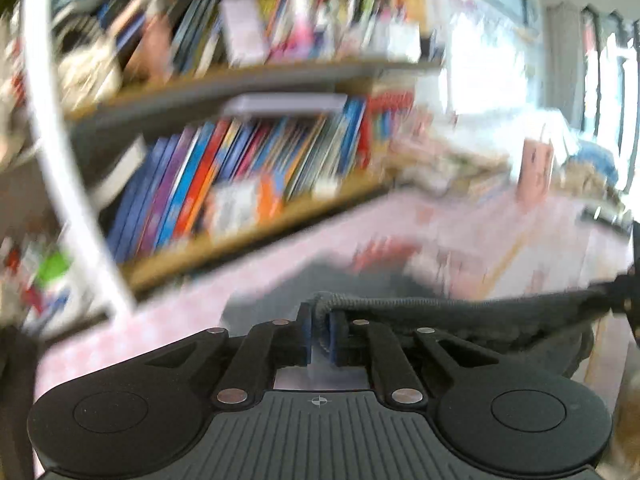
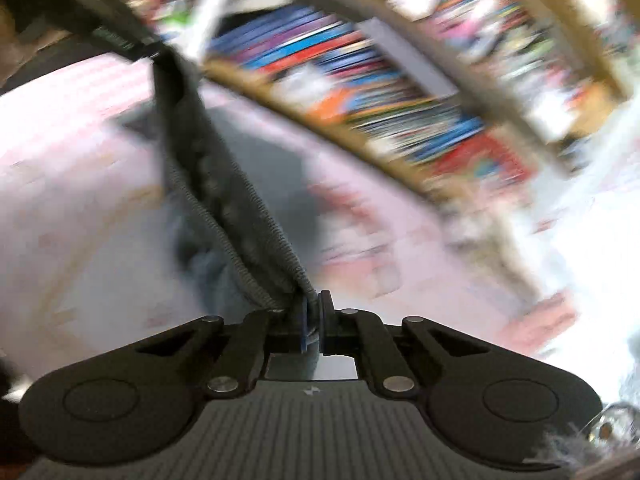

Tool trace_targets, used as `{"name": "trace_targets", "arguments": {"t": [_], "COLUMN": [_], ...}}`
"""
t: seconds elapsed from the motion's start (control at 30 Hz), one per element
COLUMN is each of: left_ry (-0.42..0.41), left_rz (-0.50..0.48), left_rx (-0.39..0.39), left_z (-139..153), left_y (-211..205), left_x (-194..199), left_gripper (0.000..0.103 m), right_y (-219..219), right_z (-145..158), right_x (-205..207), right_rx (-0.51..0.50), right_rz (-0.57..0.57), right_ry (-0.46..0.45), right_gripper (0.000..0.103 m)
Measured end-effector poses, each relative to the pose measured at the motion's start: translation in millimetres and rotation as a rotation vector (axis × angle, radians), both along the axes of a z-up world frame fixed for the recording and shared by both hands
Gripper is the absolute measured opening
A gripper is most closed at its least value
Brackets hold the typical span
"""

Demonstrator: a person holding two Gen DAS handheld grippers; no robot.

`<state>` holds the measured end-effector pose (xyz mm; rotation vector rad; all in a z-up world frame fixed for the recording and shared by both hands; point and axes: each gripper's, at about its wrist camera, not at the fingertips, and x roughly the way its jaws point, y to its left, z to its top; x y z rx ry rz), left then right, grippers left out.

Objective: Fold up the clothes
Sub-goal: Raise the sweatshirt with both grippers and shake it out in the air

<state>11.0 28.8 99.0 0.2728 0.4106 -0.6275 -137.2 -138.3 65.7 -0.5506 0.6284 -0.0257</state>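
Closest to the left wrist lens sits the left gripper (image 1: pixel 320 332), its black linkage arms drawn together and the blue-padded fingers (image 1: pixel 306 334) pinched on the ribbed edge of a dark grey knitted garment (image 1: pixel 460 312). From that pinch the hem runs taut away to the tool's right, and the cloth sags in a dark fold just below the line. At the far right edge of this view something dark meets the end of the stretched hem, too blurred to make out. Ahead of the fingertips lies a pale pink patterned tabletop (image 1: pixel 168 320), with a grey shadowy patch just beyond the tips. Further ahead and up to the tool's left stands a wooden bookshelf packed with colourful book spines (image 1: pixel 240 176), all smeared by motion; a white upright post (image 1: pixel 68 152) crosses in front of it on the left. Off to the right, bright windows wash out the background.

Through the right wrist lens, the right gripper (image 2: pixel 316 320) is likewise clamped tight, its jaws nipping a corner of the same garment (image 2: pixel 224 184). The ribbed band rises from the fingertips up and to the tool's left, held off the table and pulled straight. Below and ahead spreads the pink tabletop (image 2: pixel 60 152), with the bookshelf (image 2: pixel 400 92) tilted across the upper right, heavily blurred
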Motion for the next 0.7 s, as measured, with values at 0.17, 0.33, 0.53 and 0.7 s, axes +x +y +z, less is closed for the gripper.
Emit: {"name": "trace_targets", "arguments": {"t": [0.17,0.33,0.53,0.7], "left_ry": [-0.217,-0.376,-0.547,-0.327], "left_rz": [-0.120,-0.138,-0.177,-0.204], "left_rx": [-0.051,-0.248,-0.442,-0.306], "left_z": [67.8,164.4,207.5,137.7], "left_y": [-108.4,-152.7,-105.4,-48.4], "left_x": [46.2,65.3,22.9,30.7], "left_gripper": [0.008,0.008,0.008,0.008], "right_y": [-78.9,-113.4,-79.4,-43.6], "right_z": [63.8,141.4,183.3,143.2], "right_x": [40.2,41.3,-21.2,-45.5], "right_rx": [-0.256,-0.452,-0.521,-0.291], "right_rz": [-0.144,-0.220,-0.181,0.002], "right_ry": [-0.226,-0.491,-0.714,-0.450], "right_gripper": [0.004,0.004,0.004,0.004]}}
